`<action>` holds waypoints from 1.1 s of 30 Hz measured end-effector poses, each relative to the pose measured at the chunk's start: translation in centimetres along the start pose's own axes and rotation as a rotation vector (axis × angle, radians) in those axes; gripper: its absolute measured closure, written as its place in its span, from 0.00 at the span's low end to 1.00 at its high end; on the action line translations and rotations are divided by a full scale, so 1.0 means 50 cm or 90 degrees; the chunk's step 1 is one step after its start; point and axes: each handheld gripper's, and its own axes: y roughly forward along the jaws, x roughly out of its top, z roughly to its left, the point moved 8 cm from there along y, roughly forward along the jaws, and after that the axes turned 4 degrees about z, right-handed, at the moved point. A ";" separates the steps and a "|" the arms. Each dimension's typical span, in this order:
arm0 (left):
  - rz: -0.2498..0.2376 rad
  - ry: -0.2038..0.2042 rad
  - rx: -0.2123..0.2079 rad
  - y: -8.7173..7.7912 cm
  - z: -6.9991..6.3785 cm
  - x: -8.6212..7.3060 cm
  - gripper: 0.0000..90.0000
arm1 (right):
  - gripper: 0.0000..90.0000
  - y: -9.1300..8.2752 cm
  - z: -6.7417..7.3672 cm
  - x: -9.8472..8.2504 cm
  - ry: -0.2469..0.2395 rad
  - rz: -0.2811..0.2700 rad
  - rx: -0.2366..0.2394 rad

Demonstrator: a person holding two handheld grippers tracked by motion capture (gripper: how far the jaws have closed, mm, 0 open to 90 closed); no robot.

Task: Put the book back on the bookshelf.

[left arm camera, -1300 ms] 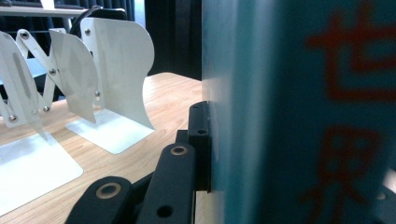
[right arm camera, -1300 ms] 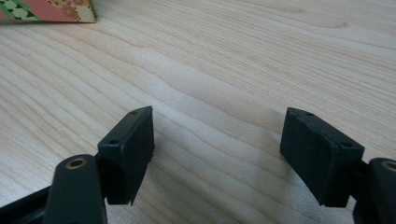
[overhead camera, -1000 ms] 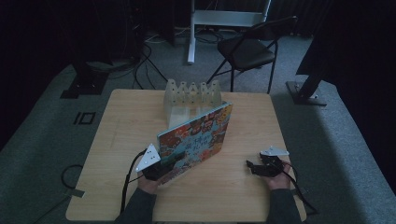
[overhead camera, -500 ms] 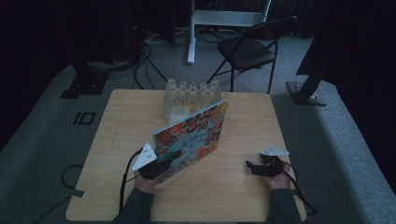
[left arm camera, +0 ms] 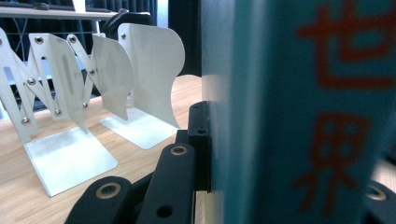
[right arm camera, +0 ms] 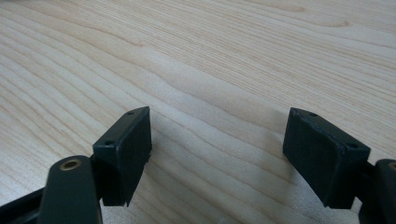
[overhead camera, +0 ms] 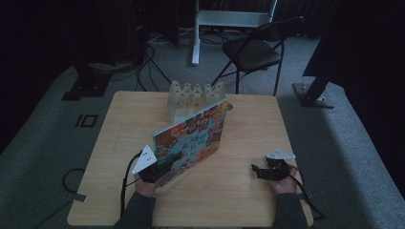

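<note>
At the left of the high view, the left tool (overhead camera: 160, 172) is clamped on the near left corner of a picture book (overhead camera: 191, 140), which it holds tilted up off the wooden worktop (overhead camera: 248, 138). The book slants from that near left corner toward the far right, and its far corner reaches the white folding book rack (overhead camera: 196, 98) that stands at the far middle of the worktop. The cover is a busy pattern of orange, red and blue; the dim light leaves its drawings and title too small to read from above.

In the left gripper view the book (left arm camera: 299, 112) stands close up as a teal slab that hides the right jaw almost wholly, while the left jaw pad presses flat against its edge. Two large red Chinese characters, 世界, run down it, the upper one cut off by the top edge. Beyond the jaw the rack (left arm camera: 70, 102) shows its riveted white metal plates and flat foot plates resting on the wood, details lost in the high view.

Further right, the right tool (overhead camera: 260, 171) lies low at the near right of the worktop, well apart from the book. The right gripper view shows its jaws (right arm camera: 217, 154) standing wide with nothing but bare wood grain between them.
</note>
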 end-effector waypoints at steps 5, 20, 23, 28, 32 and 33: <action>-0.001 -0.002 0.008 -0.006 0.005 0.000 0.90 | 0.26 0.000 0.000 0.000 0.000 0.000 0.000; -0.003 -0.015 0.043 -0.020 0.027 0.001 0.90 | 0.26 0.000 0.000 0.000 0.000 0.000 0.001; -0.003 -0.019 0.053 -0.021 0.031 0.002 0.90 | 0.26 0.000 0.000 0.000 0.000 0.000 0.001; -0.003 -0.022 0.061 -0.025 0.037 0.002 0.90 | 0.25 0.000 0.000 0.000 -0.001 0.001 0.004; -0.005 -0.025 0.065 -0.027 0.040 0.003 0.90 | 0.24 0.001 0.001 0.000 -0.003 0.001 0.004; -0.005 -0.026 0.065 -0.027 0.041 0.004 0.90 | 0.23 0.001 0.002 0.000 -0.003 0.002 0.006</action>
